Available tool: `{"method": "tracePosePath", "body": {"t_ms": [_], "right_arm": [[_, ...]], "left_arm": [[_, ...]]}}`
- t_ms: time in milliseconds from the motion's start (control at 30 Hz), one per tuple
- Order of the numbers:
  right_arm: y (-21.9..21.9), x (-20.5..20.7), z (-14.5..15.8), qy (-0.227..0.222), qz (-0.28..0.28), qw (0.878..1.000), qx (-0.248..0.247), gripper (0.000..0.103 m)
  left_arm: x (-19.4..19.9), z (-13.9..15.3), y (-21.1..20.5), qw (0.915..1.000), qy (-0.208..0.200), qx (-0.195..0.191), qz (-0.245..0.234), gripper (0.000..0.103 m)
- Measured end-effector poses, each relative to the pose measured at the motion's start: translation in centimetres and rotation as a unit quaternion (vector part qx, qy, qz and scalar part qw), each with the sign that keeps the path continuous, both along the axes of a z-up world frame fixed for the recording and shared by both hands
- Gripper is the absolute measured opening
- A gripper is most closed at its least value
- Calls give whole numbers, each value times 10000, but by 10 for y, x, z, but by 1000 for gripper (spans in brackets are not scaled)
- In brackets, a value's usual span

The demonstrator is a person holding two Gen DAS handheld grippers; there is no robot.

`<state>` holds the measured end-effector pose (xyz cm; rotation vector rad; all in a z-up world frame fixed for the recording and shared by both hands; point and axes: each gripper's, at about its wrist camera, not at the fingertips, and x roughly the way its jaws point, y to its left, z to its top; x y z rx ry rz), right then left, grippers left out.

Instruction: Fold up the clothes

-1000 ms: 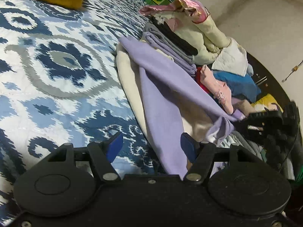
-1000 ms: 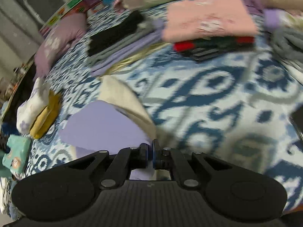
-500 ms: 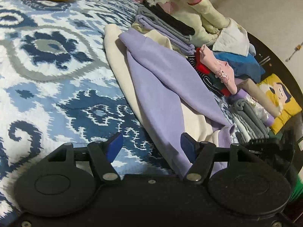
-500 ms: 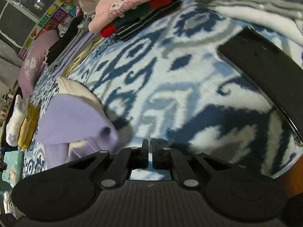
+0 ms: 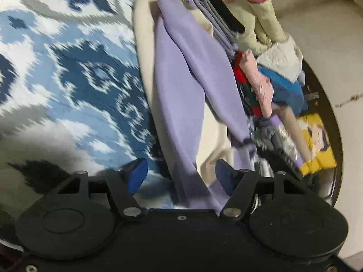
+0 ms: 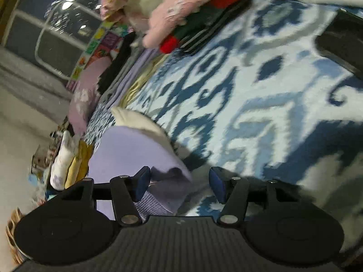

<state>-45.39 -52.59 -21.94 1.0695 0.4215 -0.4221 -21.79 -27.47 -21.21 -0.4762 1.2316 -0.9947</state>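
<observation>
A lilac and cream garment lies lengthwise on the blue patterned bedspread, its sleeve folded over the body. My left gripper is open, low over the garment's near end, which passes between its fingers. In the right wrist view the same garment lies at lower left. My right gripper is open, with the lilac cuff lying loose between its blue pads.
Folded clothes are stacked along the bed's edge: a pink, red and dark pile, lilac and black items, a blue piece, a yellow print. A yellow and white stack and a pink pillow show in the right wrist view.
My right gripper was shut on the lilac cuff and has opened, letting it go. My left gripper has moved closer over the garment's near end and stays open.
</observation>
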Motion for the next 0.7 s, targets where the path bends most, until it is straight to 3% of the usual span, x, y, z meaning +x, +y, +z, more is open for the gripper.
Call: {"method": "tracePosePath", "body": {"t_ms": [33, 67, 100, 133, 200, 433, 700], "right_arm": [[1, 3, 0, -7, 46, 10000, -81, 50], [2, 2, -2, -17, 67, 9999, -80, 39], [3, 1, -3, -28, 83, 9999, -63, 28], [4, 0, -4, -38, 99, 9999, -47, 25], [5, -3, -7, -59, 131, 9999, -14, 15], [26, -9, -9, 5, 405, 9991, 76, 12], [84, 6, -2, 314, 1213, 9921, -92, 12]], "left_arm": [[-4, 0, -3, 10000, -43, 20, -44, 60], [-8, 0, -7, 9999, -81, 39, -85, 54], [-12, 0, -11, 9998, -135, 101, -129, 34], [-16, -2, -15, 9994, -210, 212, -176, 17], [-22, -4, -19, 9975, -501, 438, -224, 6], [-1, 25, 16, 9949, -960, 182, 262, 4], [9, 35, 63, 9888, -1148, 565, 767, 4]]}}
